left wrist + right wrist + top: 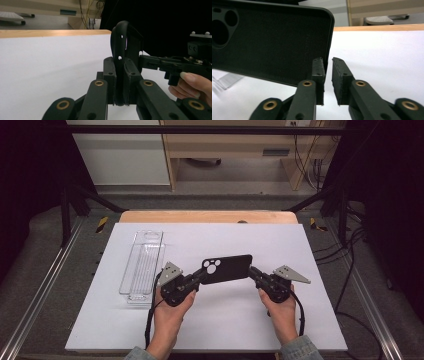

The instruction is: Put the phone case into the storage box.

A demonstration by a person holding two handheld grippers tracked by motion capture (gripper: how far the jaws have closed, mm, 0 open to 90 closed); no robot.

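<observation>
With my left gripper (119, 82) pinching the camera end of the black phone case (227, 268) above the white board (210, 320), my right gripper (327, 75) stands slightly parted at the opposite edge, so the handover to one hand is likely under way and next calls for drawing the right clear.

A white sheet (300, 320) is laid over a wooden table (207, 216), which is flanked by metal rails (30, 310). Beyond it, a grey floor (235, 172), pale wooden furniture (230, 145), a white cabinet (120, 155) and hanging cables (312, 165) are seen.
</observation>
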